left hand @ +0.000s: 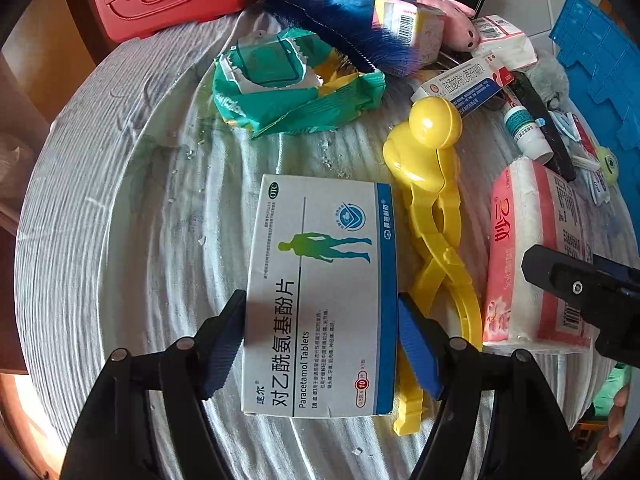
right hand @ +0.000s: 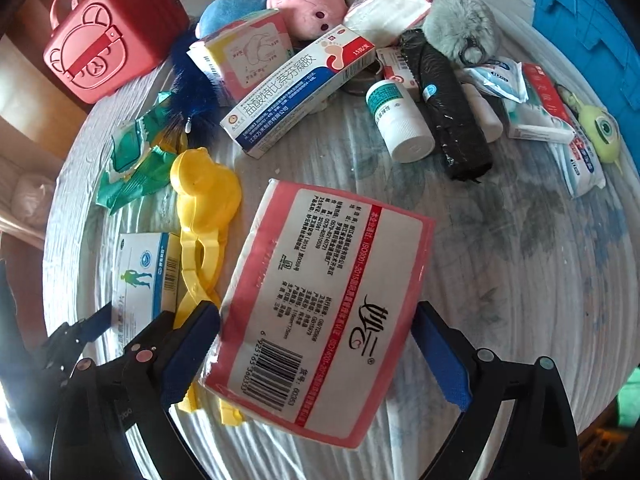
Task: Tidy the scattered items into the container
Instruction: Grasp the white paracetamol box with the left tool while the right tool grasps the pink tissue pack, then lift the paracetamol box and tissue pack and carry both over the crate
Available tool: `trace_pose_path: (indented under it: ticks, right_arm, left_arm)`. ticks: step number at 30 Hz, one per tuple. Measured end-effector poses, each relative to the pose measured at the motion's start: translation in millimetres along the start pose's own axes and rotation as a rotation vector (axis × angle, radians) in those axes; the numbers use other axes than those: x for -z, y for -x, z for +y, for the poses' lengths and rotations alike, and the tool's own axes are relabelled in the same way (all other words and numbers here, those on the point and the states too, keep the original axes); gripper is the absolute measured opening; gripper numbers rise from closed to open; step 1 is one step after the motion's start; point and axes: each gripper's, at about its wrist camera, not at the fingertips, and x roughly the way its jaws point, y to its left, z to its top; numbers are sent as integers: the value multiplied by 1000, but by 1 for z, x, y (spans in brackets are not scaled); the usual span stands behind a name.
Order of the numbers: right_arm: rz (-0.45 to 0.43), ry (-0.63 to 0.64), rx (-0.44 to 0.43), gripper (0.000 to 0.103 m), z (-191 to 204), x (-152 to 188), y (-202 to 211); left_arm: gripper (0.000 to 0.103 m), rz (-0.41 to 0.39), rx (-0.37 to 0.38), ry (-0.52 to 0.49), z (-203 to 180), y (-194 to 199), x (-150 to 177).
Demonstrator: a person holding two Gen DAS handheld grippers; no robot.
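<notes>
**Both hand-held grippers straddling packs, neither gripped**

My left hand-held gripper (left hand: 322, 344) stands spread around the paracetamol box (left hand: 320, 300), which lies flat on the striped surface (left hand: 120, 220); its pads sit just beside the box edges, not pressing. My right hand-held gripper (right hand: 316, 354) is likewise released, jaws either side of the pink tissue pack (right hand: 320, 304). A yellow duck-shaped clamp (left hand: 432, 216) lies between the two packs. The red case (right hand: 104, 44) sits at the far left edge.
</notes>
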Motion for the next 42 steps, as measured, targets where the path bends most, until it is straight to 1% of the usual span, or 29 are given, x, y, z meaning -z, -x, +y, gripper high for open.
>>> trace_pose_path:
  ticks: [6,11,14,17,22,25,30,36,39,42]
  right_arm:
    - [-6,-22,-4,102,-2,-1,-11]
    - [-6,0,46,102,4,1,-22]
    - [-41,44,65,99,10,6,-12]
    - [-65,52,50,99,9,10,3]
    - [-135,81,48,98,6,9,41]
    - [-190,79,51,98,0,7,70]
    - [-274,96,47,98,-12,-2,115]
    - [-402,120,17,98,-49,2,186]
    - [-469,142,4,98,-75,1,223]
    - [-513,174,-3,98,-105,3,254]
  left_arm:
    - [72,-31,-5,-13,-6,-2,-6]
    - [71,-49,-31,-36,-2,7,1]
    - [71,-87,-36,-37,-1,23,3]
    - [71,-125,-49,-55,-2,40,-1]
    - [71,-187,-47,-34,-5,70,-8]
    - [71,-227,-30,-24,-11,91,-10]
    - [71,-311,-5,-26,-31,126,-16]
    - [71,-410,8,-39,-79,171,-16]
    - [71,-463,5,-41,-113,193,-15]
    - [71,-512,-3,-36,-153,212,-13]
